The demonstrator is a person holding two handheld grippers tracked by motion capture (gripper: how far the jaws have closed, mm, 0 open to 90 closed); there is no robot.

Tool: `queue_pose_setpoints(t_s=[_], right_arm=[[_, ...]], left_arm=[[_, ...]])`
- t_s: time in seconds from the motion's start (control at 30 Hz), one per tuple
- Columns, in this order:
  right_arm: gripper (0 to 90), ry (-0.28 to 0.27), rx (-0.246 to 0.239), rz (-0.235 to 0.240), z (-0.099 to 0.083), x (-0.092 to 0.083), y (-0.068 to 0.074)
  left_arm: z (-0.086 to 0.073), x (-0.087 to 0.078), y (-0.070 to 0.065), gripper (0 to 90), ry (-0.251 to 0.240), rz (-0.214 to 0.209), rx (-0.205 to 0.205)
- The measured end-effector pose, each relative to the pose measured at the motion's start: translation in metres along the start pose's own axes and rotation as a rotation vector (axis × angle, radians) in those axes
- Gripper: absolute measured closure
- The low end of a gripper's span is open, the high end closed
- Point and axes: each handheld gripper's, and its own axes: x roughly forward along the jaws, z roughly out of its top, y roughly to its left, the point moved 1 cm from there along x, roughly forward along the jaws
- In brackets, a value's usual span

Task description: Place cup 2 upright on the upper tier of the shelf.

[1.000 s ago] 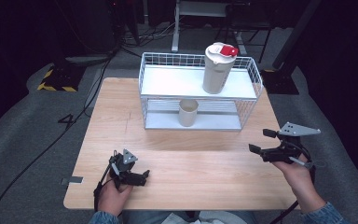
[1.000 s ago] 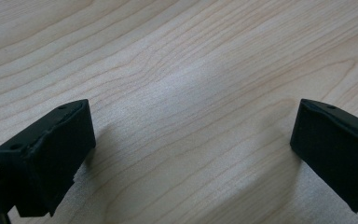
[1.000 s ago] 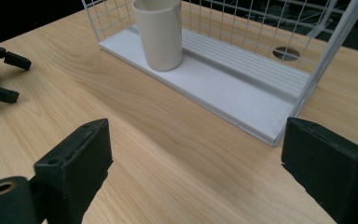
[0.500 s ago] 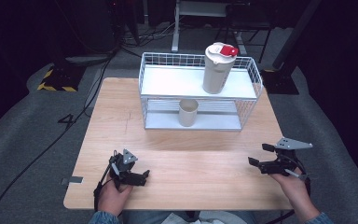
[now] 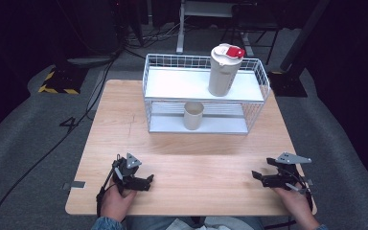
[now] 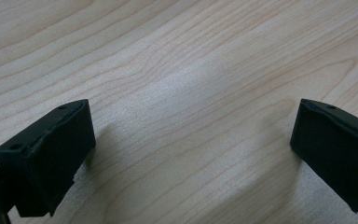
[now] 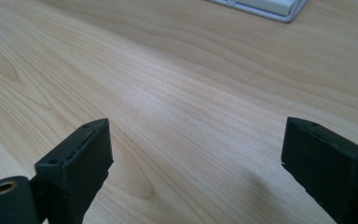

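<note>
Left hand-held gripper (image 5: 148,181) low over the table (image 5: 201,163), jaws wide apart, nothing between. Right hand-held gripper (image 5: 257,176) likewise empty, jaws apart, seemingly just off the wood. Both well apart from the wire rack (image 5: 254,103), beige cup (image 5: 193,115) below, lidded jug (image 5: 224,71) on top.

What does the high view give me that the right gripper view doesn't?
High view alone: the wire rack with the red-lidded jug on its top shelf, the cup on the lower shelf, the left gripper and both hands. Right gripper view alone: a close look between the right gripper's open fingers, nothing between them, and a corner of the rack's white base. Both share the wooden table and the right gripper low at its near edge.
</note>
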Motion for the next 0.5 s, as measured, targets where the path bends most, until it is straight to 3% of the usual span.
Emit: queue_pose_setpoints(t_s=[0.3, 0.5], right_arm=[[10.2, 0.043, -0.057, -0.055, -0.009, 0.012, 0.005], [9.2, 0.072, -0.052, -0.060, -0.008, 0.016, 0.007]], left_arm=[[0.000, 0.000, 0.000, 0.2, 0.000, 0.000, 0.000], [0.000, 0.000, 0.000, 0.2, 0.000, 0.000, 0.000]])
